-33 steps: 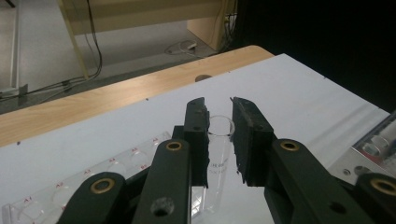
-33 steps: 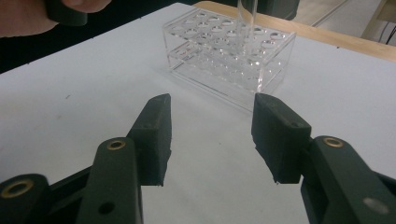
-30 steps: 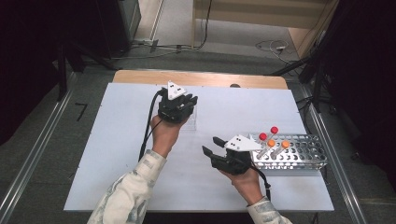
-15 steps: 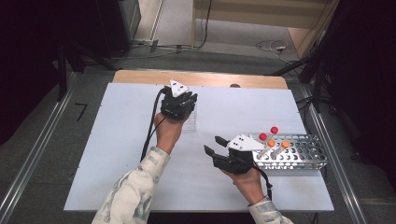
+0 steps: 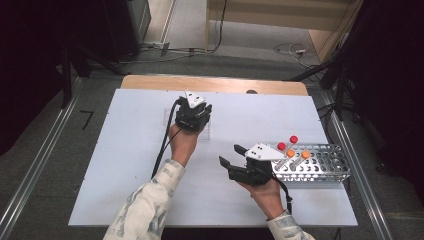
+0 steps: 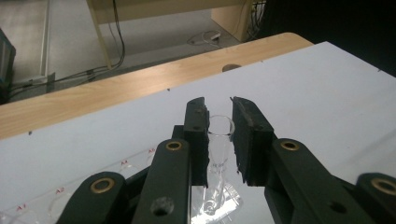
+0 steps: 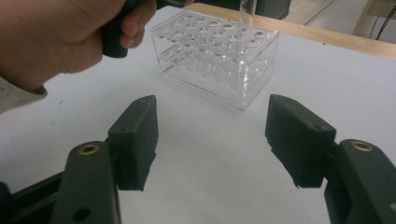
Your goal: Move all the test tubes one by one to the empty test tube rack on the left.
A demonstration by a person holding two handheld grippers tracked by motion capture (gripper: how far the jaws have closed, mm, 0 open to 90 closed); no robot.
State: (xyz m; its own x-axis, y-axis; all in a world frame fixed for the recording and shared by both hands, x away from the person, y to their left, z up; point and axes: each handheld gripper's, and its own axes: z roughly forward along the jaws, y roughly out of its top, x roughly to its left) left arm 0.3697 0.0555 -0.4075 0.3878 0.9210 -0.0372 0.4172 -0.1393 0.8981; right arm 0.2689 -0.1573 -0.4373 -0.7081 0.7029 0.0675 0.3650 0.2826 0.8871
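Now right hand-held gripper (image 7: 212,140) opened wider (nothing inside).

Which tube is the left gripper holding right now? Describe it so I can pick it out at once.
Start at the white table and find the clear plastic rack near its middle, under the left gripper. The tube stands upright over that rack, clamped between the gripper's black jaws. It is clear glass with an open top and no cap, unlike the red- and orange-capped tubes in the metal rack at the right.

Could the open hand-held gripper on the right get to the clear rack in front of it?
Probably yes: the right hand-held gripper is open, with bare table up to the clear rack.
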